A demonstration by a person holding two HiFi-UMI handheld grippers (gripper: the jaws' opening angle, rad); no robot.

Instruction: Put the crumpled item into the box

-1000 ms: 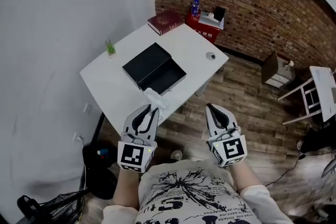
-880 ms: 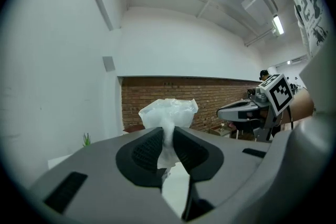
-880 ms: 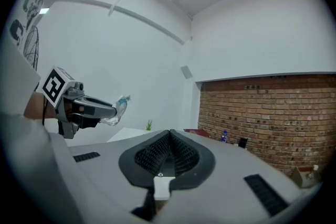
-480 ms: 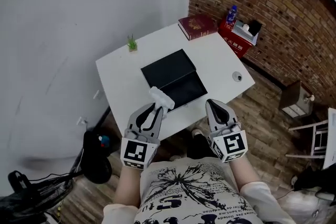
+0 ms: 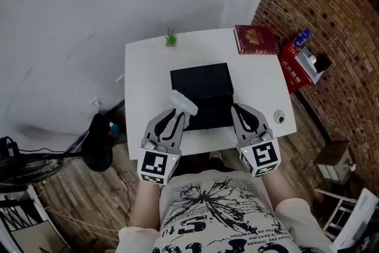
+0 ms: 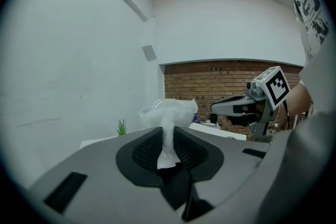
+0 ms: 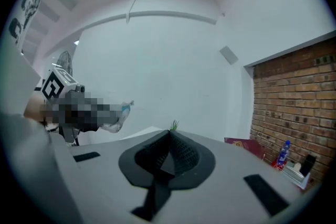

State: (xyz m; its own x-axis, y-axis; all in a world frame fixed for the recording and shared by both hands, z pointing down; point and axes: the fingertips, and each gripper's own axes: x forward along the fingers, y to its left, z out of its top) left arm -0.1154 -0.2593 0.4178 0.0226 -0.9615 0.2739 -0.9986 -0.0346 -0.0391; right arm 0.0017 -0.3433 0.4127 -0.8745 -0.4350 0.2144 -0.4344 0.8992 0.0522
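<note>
My left tongs (image 5: 175,115) clamped on the crumpled white item (image 5: 184,103), my right tongs (image 5: 238,109) closed together, empty, black box (image 5: 200,81) on white worktop (image 5: 145,77)

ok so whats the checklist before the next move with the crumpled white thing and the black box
1. Grip: crumpled white wad pinched between the left gripper jaws: ok.
2. Target: black rectangular box open on the white table: ok, its near half looks like an open tray.
3. Position: wad above the opening: not ok, the head view shows it at the box's near left edge.
4. Other side: right gripper empty: ok, jaws together on nothing.
5. Box interior free: cannot tell, too dark.
</note>
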